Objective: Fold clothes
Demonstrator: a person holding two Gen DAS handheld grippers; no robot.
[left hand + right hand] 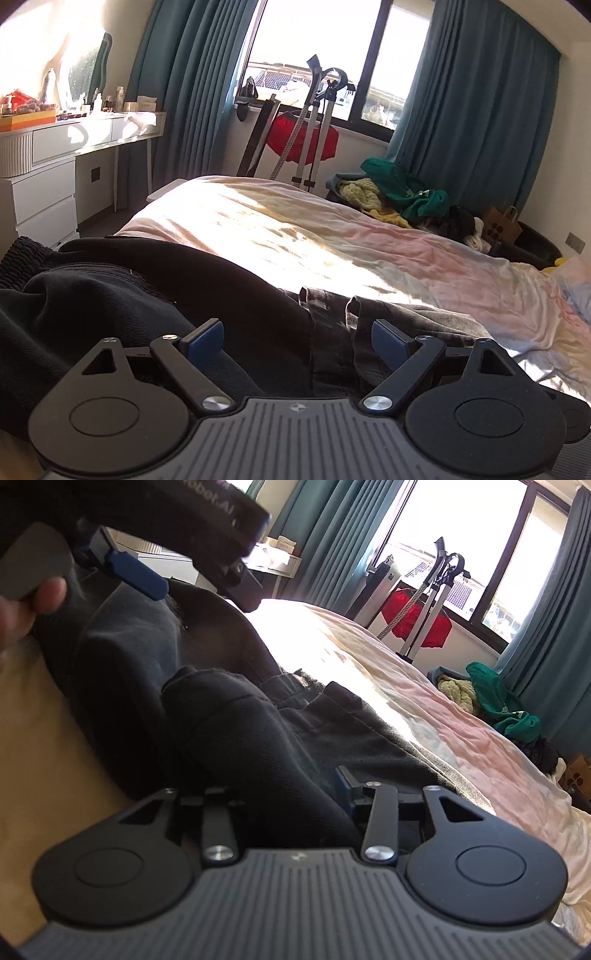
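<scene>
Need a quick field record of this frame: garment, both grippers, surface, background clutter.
garment: black garment, crumpled on the bed, not yet folded
left gripper: open, fingers spread over the dark fabric, gripping nothing
right gripper: closed on a fold of the black garment
surface: pale pink and yellow sheet, strong sun patch
background: clothes pile at far side of bed, white dresser at left, teal curtains
</scene>
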